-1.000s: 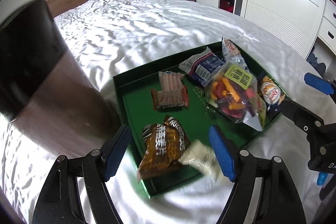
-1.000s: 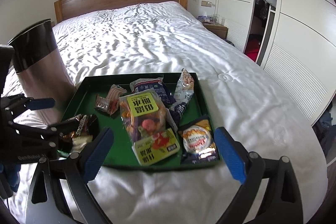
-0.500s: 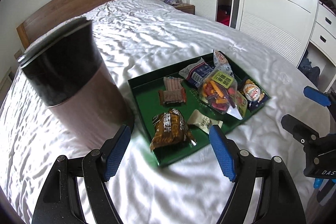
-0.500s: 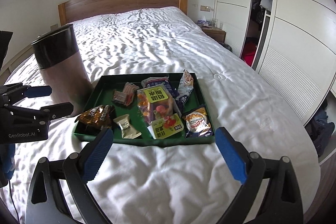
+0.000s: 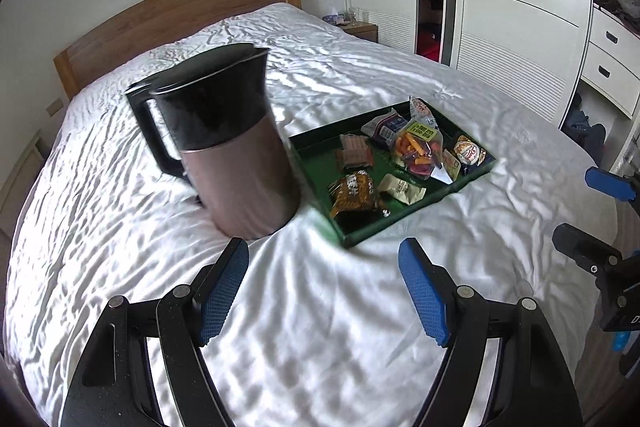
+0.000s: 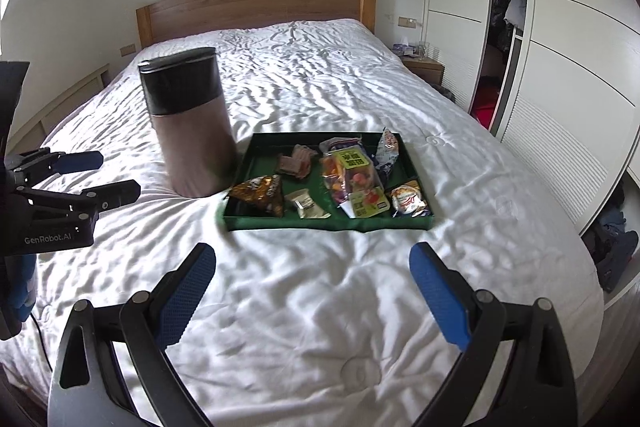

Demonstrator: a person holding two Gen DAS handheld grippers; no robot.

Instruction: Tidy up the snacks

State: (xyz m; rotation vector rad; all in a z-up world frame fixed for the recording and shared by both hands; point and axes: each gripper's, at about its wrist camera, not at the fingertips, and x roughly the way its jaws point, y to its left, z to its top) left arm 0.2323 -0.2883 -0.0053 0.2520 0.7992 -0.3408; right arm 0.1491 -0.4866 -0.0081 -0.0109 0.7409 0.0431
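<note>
Snacks (image 6: 340, 179) in green tray (image 6: 328, 223), well beyond both tongs (image 5: 322, 291) (image 6: 312, 291), released, empty

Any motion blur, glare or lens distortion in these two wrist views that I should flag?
Left wrist view: the jug is smeared by motion blur, the green tray softer at its near edge. Right wrist view: sharper; sunlight dapples the white bedsheet with hard shadows. Both views: fisheye bends the wardrobe, corners vignetted black.
</note>
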